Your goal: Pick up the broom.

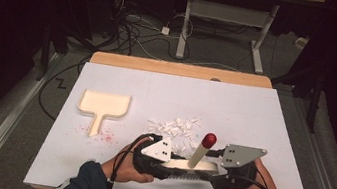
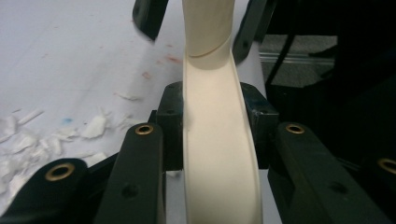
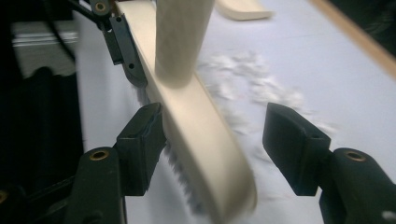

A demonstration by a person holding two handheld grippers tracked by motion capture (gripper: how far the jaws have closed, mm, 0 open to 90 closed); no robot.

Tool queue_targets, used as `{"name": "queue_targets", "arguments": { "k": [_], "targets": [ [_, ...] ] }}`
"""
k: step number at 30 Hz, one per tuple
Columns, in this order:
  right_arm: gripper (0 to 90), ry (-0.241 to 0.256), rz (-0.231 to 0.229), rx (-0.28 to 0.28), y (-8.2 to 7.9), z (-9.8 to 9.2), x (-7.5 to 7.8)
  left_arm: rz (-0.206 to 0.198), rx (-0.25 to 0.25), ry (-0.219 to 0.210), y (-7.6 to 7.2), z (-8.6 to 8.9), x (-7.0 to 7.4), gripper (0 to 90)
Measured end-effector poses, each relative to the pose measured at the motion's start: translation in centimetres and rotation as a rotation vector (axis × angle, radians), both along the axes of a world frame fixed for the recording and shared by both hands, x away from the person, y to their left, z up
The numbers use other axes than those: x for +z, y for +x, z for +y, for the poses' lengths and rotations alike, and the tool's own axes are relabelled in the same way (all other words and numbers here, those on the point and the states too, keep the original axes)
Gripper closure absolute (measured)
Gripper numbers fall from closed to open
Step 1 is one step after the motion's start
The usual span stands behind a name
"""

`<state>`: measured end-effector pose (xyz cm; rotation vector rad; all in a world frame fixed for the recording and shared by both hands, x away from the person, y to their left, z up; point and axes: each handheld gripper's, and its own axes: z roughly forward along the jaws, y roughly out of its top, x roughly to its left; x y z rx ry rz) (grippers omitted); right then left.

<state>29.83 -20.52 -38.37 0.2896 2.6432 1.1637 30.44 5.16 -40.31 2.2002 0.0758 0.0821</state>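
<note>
Bright light from above on the white table [image 1: 254, 117], room around it sunk in darkness. Soft shadows under the hands. Right gripper view smeared with blur, the brush [image 3: 201, 135] streaky; left gripper view sharper, far part soft.

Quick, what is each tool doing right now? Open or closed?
Left tool: closed on the brush.
Right tool: open around the brush's other end, one side touching it, the other apart.
</note>
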Motion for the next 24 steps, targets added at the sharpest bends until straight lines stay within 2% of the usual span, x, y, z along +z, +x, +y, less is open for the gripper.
{"name": "queue_targets", "arguments": {
  "k": [1,3,4,6,8,10,12,13,14,15,16,17,19,21,24],
  "targets": [
    [41.3,-0.012,0.025,0.043,0.1,0.5,-0.5,0.003,-0.037,0.004,-0.3,0.0,0.0,64.2],
    [44.9,-0.050,0.061,0.091,0.2,1.3,-1.3,-0.004,-0.060,0.015,-0.5,-0.1,0.0,64.3],
    [50.5,-0.059,0.064,0.115,0.3,1.8,-1.7,-0.009,-0.066,0.023,-0.6,-0.1,0.0,64.2],
    [63.0,-0.032,0.111,0.156,0.1,2.3,-2.2,-0.013,-0.058,0.026,-0.6,-0.1,-0.1,63.2],
    [65.9,-0.038,0.098,0.151,0.1,2.6,-2.3,-0.022,-0.042,0.028,-0.4,0.1,-0.1,59.1],
    [67.2,-0.043,0.062,0.135,0.0,2.8,-2.3,-0.062,0.006,0.030,-0.5,0.4,0.0,53.0],
    [67.5,-0.022,0.042,0.112,0.0,2.7,-2.1,-0.079,0.028,0.010,-0.5,0.8,0.3,45.8],
    [67.4,-0.020,0.028,0.100,0.0,2.6,-2.0,-0.099,0.066,0.001,-0.5,1.2,0.4,41.3],
    [67.4,-0.020,0.028,0.100,0.0,2.6,-2.0,-0.099,0.066,0.001,-0.5,1.2,0.4,33.8],
    [67.5,-0.016,0.007,0.081,0.1,2.4,-1.8,-0.140,0.115,0.014,-0.7,1.6,0.5,33.8],
    [67.4,0.006,-0.006,0.027,0.5,1.7,-1.4,-0.166,0.151,0.022,-0.8,2.0,0.6,25.8],
    [67.5,0.014,-0.016,0.007,0.7,1.3,-1.2,-0.209,0.215,0.014,-1.1,2.9,0.5,23.0],
    [67.5,0.020,-0.025,-0.044,1.0,0.6,-0.8,-0.244,0.281,0.019,-1.4,4.1,0.1,20.7],
    [67.5,0.030,-0.042,-0.091,1.4,-0.3,-0.4,-0.267,0.339,0.018,-1.6,5.5,-0.4,19.0],
    [67.4,0.046,-0.064,-0.165,2.2,-1.5,0.3,-0.255,0.440,-0.011,-1.7,7.8,-1.6,17.9]
  ]
}}
